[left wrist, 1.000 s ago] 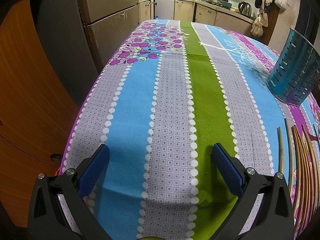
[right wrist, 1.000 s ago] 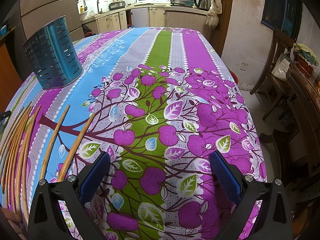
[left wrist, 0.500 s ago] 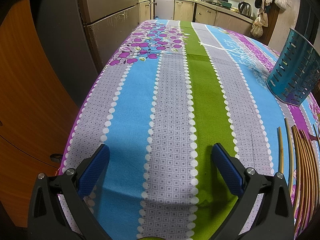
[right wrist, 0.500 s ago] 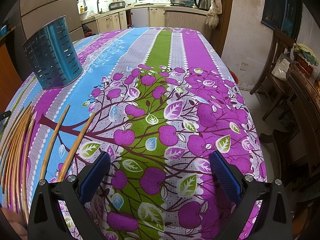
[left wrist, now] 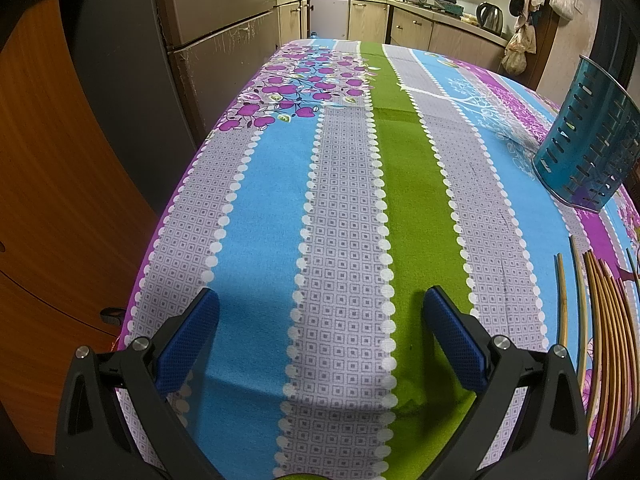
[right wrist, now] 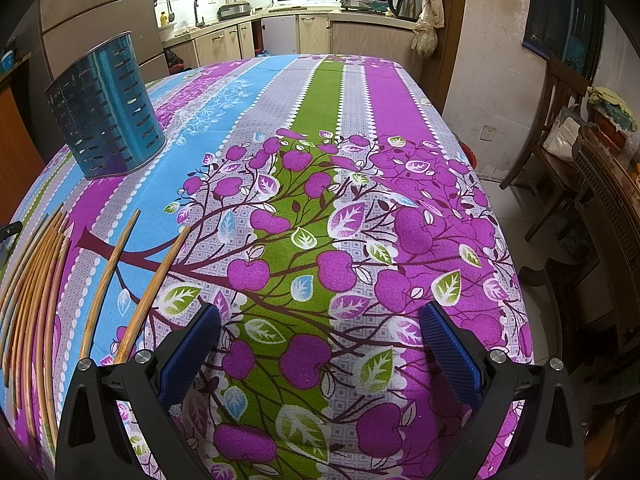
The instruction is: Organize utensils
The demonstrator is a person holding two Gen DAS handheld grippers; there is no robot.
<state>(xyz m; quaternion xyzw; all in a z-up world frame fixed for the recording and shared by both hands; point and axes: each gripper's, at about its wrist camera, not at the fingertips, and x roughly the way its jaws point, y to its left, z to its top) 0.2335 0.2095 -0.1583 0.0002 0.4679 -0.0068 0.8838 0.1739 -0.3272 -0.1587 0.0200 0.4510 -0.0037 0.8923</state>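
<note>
1. In the left wrist view we lose the right side of the blue holder (left wrist: 588, 148) past the picture's edge.
2. The chopsticks (left wrist: 608, 344) run off the lower right there; in the right wrist view their near ends leave the lower left edge.
3. We cannot see inside the holder in either view.
4. Items on the far kitchen counter (right wrist: 288, 10) are too small to tell.

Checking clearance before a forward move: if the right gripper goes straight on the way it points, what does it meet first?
Likely nothing but the tablecloth. The open right gripper points down the bare floral middle. The chopsticks and the holder sit off to its left. Its height above the cloth is unclear.
</note>
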